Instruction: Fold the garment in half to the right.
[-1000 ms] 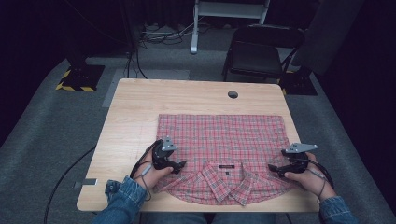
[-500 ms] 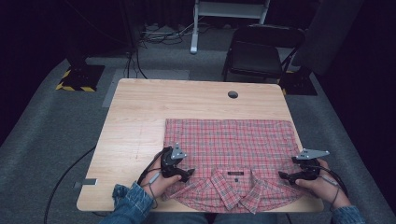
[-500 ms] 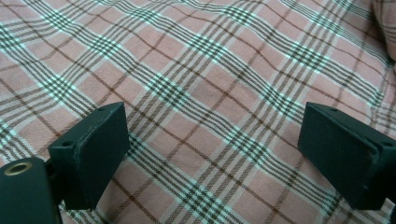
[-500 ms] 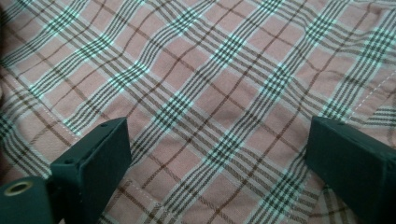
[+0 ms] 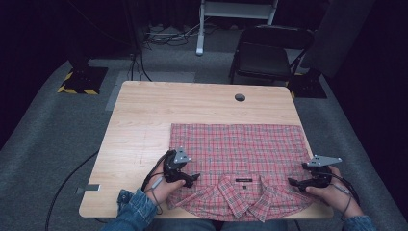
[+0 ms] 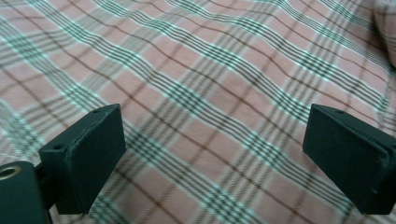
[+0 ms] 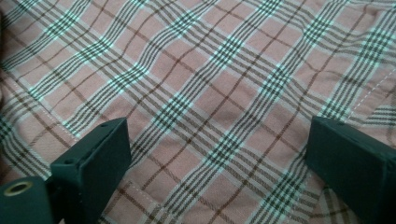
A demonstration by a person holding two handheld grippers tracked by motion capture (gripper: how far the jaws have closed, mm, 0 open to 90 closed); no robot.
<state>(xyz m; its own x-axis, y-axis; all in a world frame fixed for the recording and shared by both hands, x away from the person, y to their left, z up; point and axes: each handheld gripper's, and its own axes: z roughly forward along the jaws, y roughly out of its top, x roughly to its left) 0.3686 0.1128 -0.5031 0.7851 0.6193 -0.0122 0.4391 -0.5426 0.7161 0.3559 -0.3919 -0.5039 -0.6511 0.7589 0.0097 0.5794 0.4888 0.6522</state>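
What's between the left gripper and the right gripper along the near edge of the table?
In the high view, the red plaid shirt's collar with its dark neck label lies between the left gripper and right gripper.

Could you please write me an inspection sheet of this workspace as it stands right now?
Surface: light wooden table, with a round hole near its far edge.
Job's things: red plaid shirt lying flat on the table's right half, collar toward the person, near hem past the table edge.
Clutter: nothing seen on the table.
Grippers: left tongs open over the shirt's left shoulder area; right tongs open over its right side; plaid cloth lies between each pair of jaws, not pinched.
Cables: a cable trails from the left tongs; more cables on the floor beyond the table.
Surroundings: grey carpet, a black chair, dark background.
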